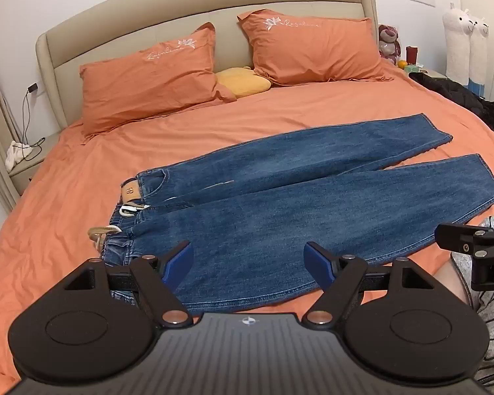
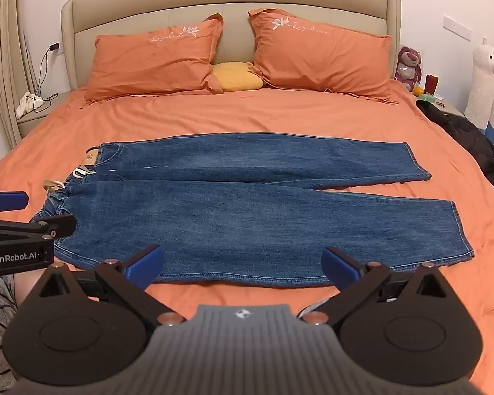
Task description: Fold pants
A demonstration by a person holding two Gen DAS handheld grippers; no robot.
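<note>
Jeans (image 2: 247, 204) lying spread flat across the orange bed (image 2: 247, 115), waistband leftward, legs slightly parted, laid out ready for folding. Left tongs (image 1: 248, 265) and right tongs (image 2: 242, 265) hovering wide apart, empty, just short of the jeans' near edge, probably to grasp it.

Jeans (image 2: 247, 204) blue denim; bedsheet (image 2: 247, 112) orange; pillows (image 2: 154, 62) orange; cushion (image 2: 237, 77) yellow.

This is a bedroom in a home. Ahead of the hand-held gripper (image 2: 242, 265) is a wide bed (image 2: 280, 115) with an orange sheet, two pillows (image 2: 154, 62) against a padded headboard (image 2: 230, 0), nightstands (image 2: 33, 117) at both sides, and plush toys (image 2: 408, 65) at far right.
</note>
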